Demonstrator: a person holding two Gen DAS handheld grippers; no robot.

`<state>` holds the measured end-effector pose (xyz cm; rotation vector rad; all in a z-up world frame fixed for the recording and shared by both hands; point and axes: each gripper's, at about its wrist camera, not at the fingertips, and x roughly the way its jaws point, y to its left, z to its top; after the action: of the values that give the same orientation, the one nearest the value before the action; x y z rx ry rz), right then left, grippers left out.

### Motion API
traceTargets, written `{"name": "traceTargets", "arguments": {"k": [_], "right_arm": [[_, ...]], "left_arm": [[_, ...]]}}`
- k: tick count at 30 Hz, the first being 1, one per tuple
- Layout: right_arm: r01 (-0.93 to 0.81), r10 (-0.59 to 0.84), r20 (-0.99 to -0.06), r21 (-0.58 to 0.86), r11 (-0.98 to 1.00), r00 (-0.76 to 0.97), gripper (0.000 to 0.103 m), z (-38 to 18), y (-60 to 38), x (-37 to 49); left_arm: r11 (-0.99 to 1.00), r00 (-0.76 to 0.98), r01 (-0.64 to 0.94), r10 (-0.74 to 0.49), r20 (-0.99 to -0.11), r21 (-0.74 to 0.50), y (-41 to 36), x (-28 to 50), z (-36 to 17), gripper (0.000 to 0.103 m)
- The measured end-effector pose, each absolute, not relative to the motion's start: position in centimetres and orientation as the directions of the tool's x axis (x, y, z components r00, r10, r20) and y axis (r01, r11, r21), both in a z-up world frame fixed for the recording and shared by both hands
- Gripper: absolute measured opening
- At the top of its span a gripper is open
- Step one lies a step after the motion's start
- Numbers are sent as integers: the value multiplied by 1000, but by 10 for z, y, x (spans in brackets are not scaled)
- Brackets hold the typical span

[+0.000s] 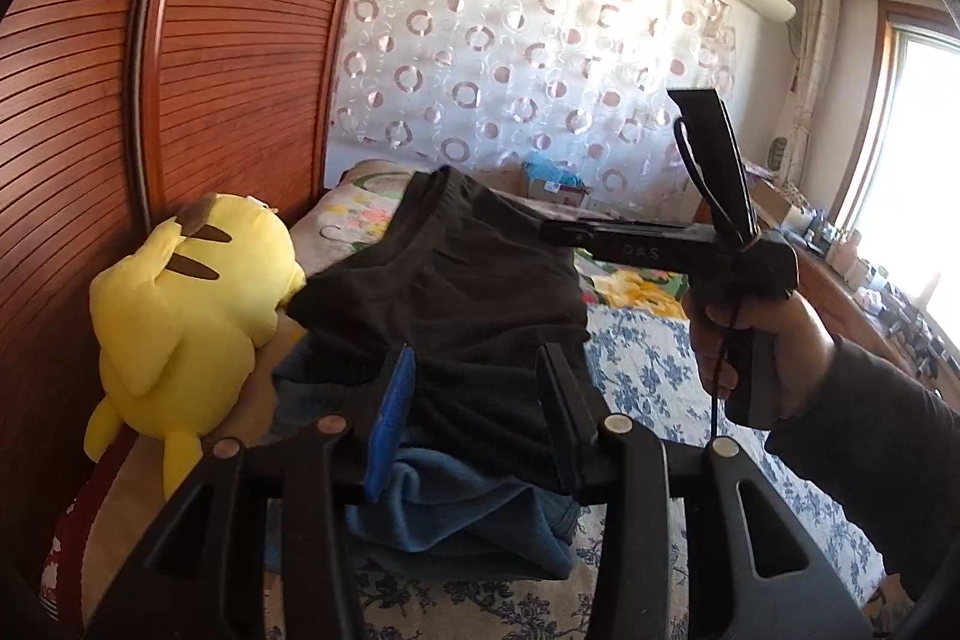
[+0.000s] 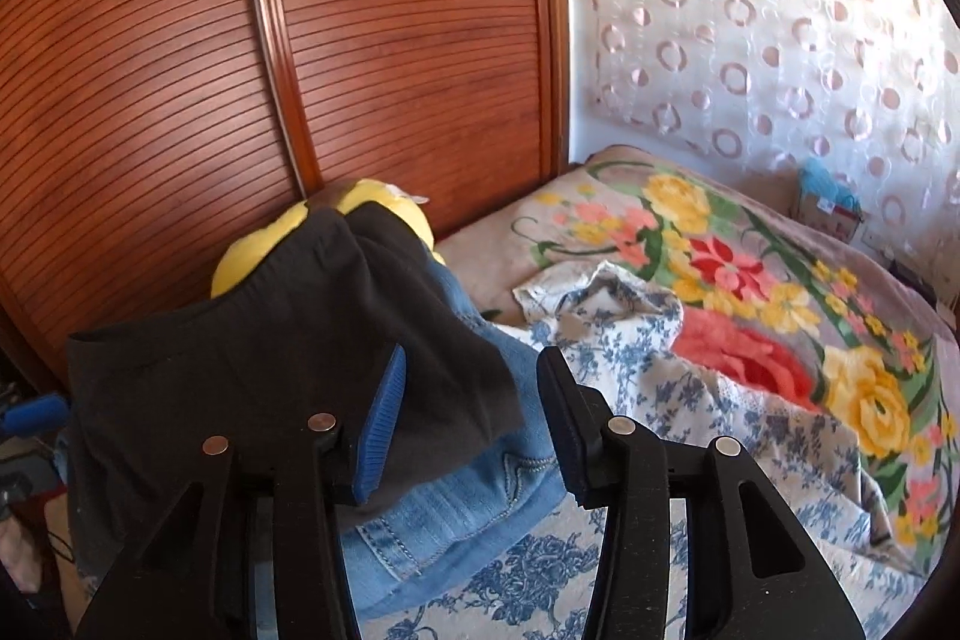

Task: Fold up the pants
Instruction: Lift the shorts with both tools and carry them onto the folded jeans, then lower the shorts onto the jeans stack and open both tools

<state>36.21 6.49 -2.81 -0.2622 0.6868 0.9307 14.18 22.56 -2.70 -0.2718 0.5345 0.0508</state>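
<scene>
Folded black pants (image 1: pixel 456 292) lie on top of folded blue jeans (image 1: pixel 462 514) on the bed; both also show in the right wrist view, the black pants (image 2: pixel 270 370) over the jeans (image 2: pixel 456 508). My left gripper (image 1: pixel 474 388) is open, its fingers standing either side of the near edge of the black pants, not pinching them. My right gripper (image 2: pixel 468 400) is open just above the right edge of the stack. In the left wrist view the right gripper (image 1: pixel 660 244) reaches over the pants from the right, held by a hand.
A yellow plush toy (image 1: pixel 186 316) lies left of the stack against the brown slatted wardrobe (image 1: pixel 210 39). The bed has a blue floral sheet (image 2: pixel 648 388) and a bright flowered blanket (image 2: pixel 750 280). A cluttered sill (image 1: pixel 858 268) and window are at right.
</scene>
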Motion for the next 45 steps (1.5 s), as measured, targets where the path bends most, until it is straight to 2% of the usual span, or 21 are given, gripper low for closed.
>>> {"name": "traceTargets", "arguments": {"k": [7, 11, 20, 32, 35, 37, 38, 45], "right_arm": [[-805, 622, -665, 53, 591, 413, 47, -44, 73, 372], [-801, 606, -660, 11, 599, 444, 47, -46, 80, 377], [-793, 615, -649, 28, 608, 448, 47, -39, 68, 366], [-795, 653, -623, 82, 601, 430, 47, -28, 29, 318], [-793, 662, -616, 96, 601, 427, 47, -26, 19, 307], [-791, 665, -610, 99, 604, 431, 47, -25, 12, 299], [-789, 669, -603, 103, 606, 435, 47, -24, 6, 294], [-775, 674, -571, 99, 624, 470, 47, -16, -22, 274]], "left_arm": [[972, 809, -163, 33, -586, -171, 226, 153, -48, 42], [971, 806, -170, 39, -590, -167, 226, 149, -50, 42], [969, 811, -172, 37, -584, -176, 224, 146, -47, 42], [979, 811, -173, 77, -580, -112, 218, 141, -38, 42], [981, 816, -170, 86, -571, -95, 213, 139, -34, 48], [983, 823, -163, 86, -562, -88, 210, 137, -31, 61], [984, 827, -153, 78, -557, -89, 207, 135, -29, 64], [990, 850, -115, 57, -524, -79, 191, 128, -14, 71]]}}
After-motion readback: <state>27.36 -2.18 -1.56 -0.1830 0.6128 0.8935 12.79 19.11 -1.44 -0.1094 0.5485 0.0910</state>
